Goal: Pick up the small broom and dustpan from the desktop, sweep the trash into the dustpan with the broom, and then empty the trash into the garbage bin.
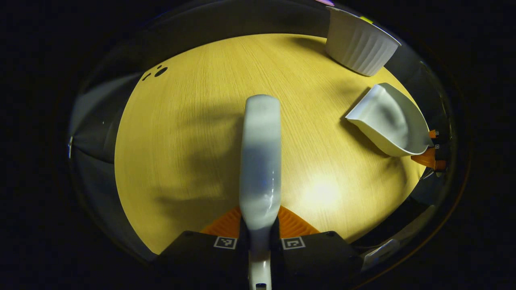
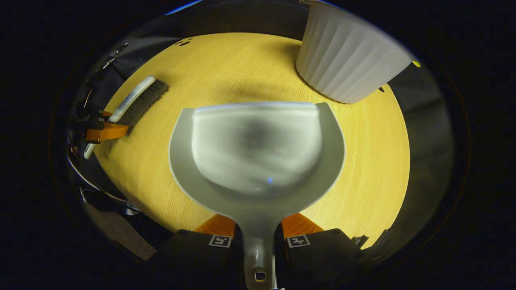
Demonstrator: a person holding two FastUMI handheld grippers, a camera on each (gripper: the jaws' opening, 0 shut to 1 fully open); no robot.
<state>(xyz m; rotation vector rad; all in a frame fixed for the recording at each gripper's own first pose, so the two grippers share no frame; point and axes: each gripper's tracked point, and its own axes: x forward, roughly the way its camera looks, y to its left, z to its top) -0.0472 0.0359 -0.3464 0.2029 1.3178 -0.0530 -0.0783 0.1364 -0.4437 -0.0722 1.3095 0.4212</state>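
The left gripper [image 1: 260,233] clamps the broom [image 1: 260,161] by its handle, both fingers pressing it, above the wooden desk [image 1: 181,141]. The right gripper [image 2: 258,235] grips the dustpan [image 2: 258,149] handle likewise. The ribbed white bin [image 2: 346,60] stands just beyond the pan.

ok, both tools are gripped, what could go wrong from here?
1. The dustpan looks empty, and the small dark bits sit near the desktop's far edge; a hard stroke with the broom might flick them off.
2. The bin stands close ahead of the dustpan, so the right gripper could knock it.
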